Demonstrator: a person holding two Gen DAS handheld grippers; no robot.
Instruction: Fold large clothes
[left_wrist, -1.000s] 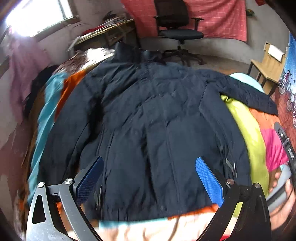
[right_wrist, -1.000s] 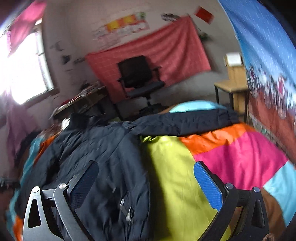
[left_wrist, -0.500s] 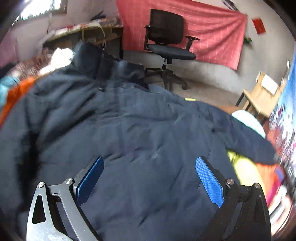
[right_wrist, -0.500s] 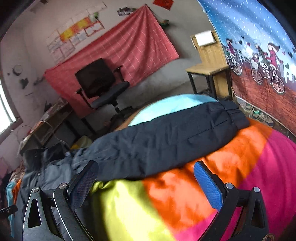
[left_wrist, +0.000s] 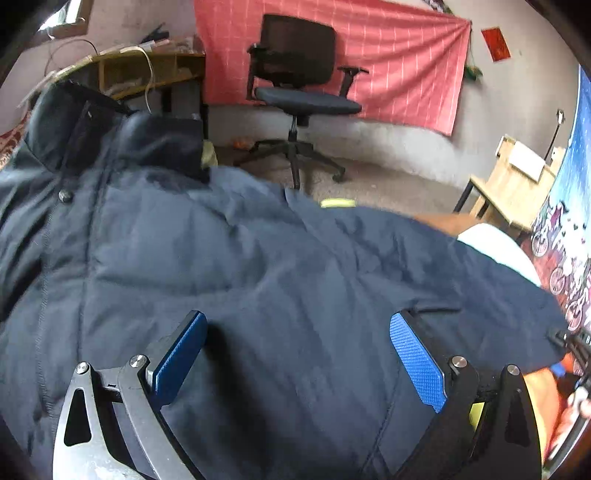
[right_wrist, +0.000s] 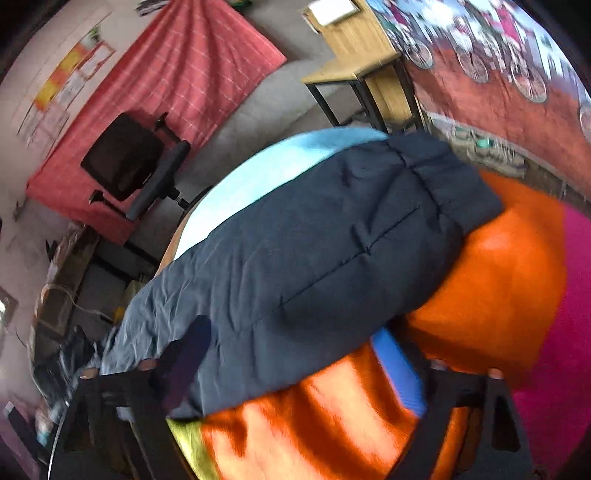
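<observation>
The bed (right_wrist: 509, 280) with its patchwork cover carries the dark navy coat (left_wrist: 258, 266), spread flat. The coat's sleeve (right_wrist: 332, 240) lies across the cover's orange patch, and the right claw (right_wrist: 295, 365) straddles its lower edge, jaws apart and just been narrowing, pads not clamped. The left claw (left_wrist: 295, 358) hangs over the coat's shoulder, jaws wide. A second ago both claws stood back, near the coat's hem.

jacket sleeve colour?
Dark navy blue sleeve, quilted; clearest in the right wrist view.
</observation>
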